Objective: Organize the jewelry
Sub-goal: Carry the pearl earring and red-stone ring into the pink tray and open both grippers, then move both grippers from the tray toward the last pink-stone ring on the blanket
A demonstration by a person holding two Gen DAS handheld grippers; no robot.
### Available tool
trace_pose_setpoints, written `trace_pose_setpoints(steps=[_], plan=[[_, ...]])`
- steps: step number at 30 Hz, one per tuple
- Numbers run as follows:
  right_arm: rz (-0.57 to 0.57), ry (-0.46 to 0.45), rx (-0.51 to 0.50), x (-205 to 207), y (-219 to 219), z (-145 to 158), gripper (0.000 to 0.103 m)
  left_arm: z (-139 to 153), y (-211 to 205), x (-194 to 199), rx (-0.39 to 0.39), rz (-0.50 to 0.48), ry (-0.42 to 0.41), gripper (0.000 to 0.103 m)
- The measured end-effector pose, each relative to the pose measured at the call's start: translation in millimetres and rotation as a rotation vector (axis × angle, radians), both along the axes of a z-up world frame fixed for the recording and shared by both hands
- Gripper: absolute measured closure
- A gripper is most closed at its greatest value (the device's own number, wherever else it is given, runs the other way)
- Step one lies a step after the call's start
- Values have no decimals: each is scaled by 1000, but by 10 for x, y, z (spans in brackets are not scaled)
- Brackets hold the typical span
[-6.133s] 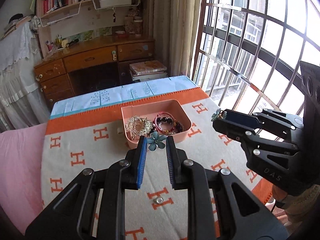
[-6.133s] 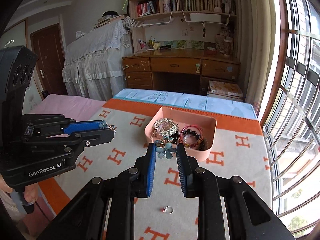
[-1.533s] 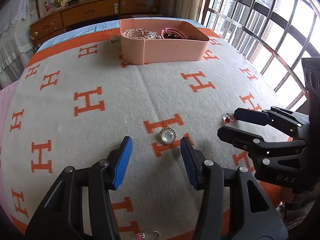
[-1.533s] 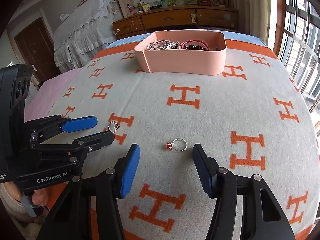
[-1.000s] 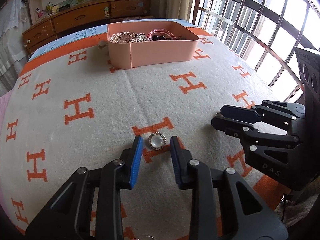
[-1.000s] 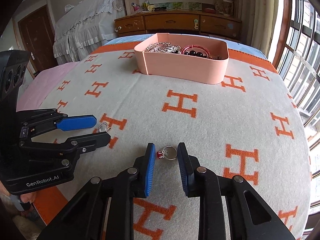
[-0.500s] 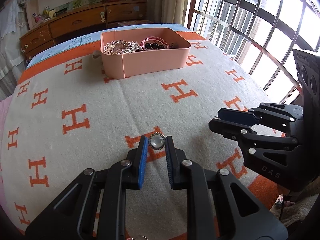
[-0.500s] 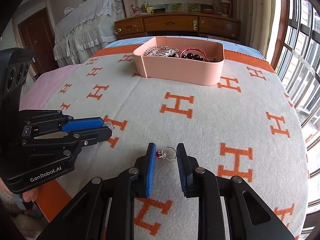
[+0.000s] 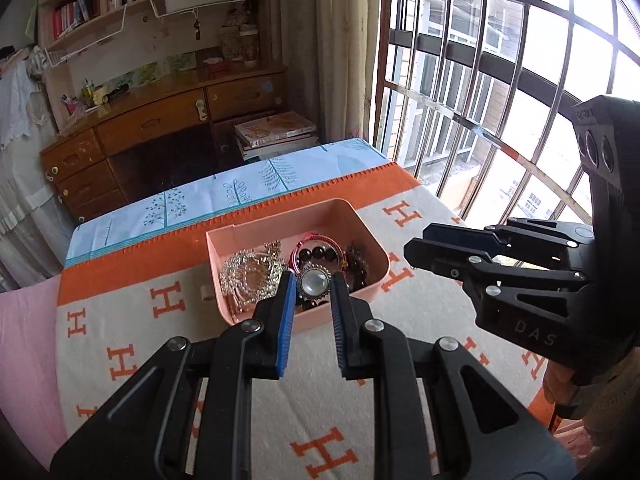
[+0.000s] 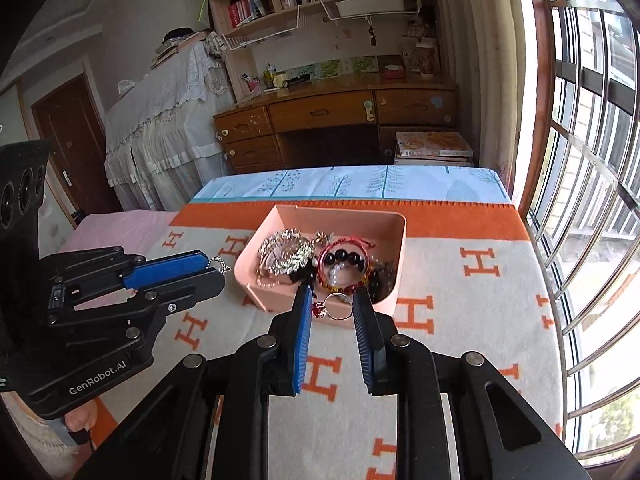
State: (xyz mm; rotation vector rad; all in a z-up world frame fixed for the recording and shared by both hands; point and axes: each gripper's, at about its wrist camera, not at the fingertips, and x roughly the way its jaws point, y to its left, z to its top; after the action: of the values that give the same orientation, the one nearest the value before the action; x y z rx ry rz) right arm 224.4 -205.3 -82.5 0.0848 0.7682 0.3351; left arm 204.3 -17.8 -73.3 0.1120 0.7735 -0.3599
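Tray point(image 9: 376, 276) w/ bracelets, maybe brooches; left gripper point(image 9: 313, 286) pinches brooch point(image 9: 313, 282), right gripper point(image 10: 333, 305) ring point(image 10: 338, 305).

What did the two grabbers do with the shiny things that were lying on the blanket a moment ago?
The left gripper closed its fingers on the round pearl brooch, the right gripper on the silver ring with a red stone. Both were lifted off the blanket toward the pink plastic tray, which stayed put.
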Motion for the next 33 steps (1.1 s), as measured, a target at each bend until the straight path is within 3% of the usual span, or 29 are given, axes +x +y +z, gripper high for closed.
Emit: trace_pose_setpoints(steps=[6, 12, 15, 19, 23, 28, 33], plan=[[-27, 47, 64, 750, -15, 69, 82, -65, -11, 863, -70, 35, 100, 88], [-78, 137, 35, 1369, 54, -224, 81, -380, -29, 1360, -70, 75, 170, 88], [-109, 193, 42, 1538, 12, -415, 66, -512, -45, 1473, -70, 78, 222, 86], [-122, 198, 53, 1574, -38, -524, 64, -573, 8, 1457, -87, 84, 247, 83], [-119, 178, 37, 1445, -63, -537, 64, -510, 111, 1333, -93, 105, 239, 65], [-111, 155, 29, 1119, -73, -414, 64, -342, 280, 1036, -115, 115, 233, 64], [-72, 122, 13, 700, 19, -259, 64, -89, 439, 578, -82, 116, 184, 64]])
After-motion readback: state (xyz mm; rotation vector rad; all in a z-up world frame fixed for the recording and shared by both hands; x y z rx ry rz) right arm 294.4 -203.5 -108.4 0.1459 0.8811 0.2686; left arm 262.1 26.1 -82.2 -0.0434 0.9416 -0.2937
